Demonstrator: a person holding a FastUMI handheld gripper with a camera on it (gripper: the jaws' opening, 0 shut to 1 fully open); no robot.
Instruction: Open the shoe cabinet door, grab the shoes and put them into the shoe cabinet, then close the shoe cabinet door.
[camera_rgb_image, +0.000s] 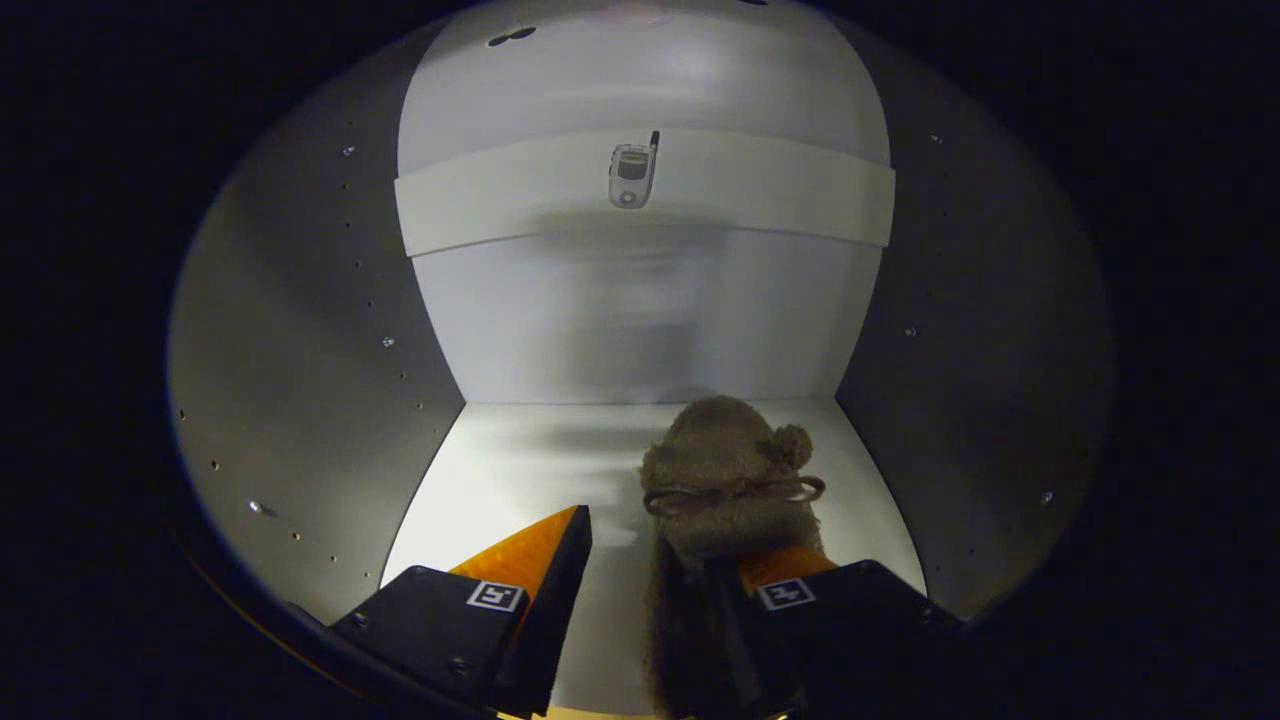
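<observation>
I am looking into the white shoe cabinet (520, 470). A fuzzy brown shoe (725, 465) with a thin bow on its top rests on the cabinet floor, toe toward the back wall. My gripper (660, 540) is open. Its right finger (790, 580) is up against the shoe's heel end and partly covered by it. Its left finger (540, 550) stands apart from the shoe, with a strip of bare floor between them.
A white shelf (760, 195) crosses the cabinet above, with a small flip phone (633, 175) at its front edge. Grey side walls (300, 350) with rows of peg holes close in on both sides. The back wall (640, 320) stands just beyond the shoe.
</observation>
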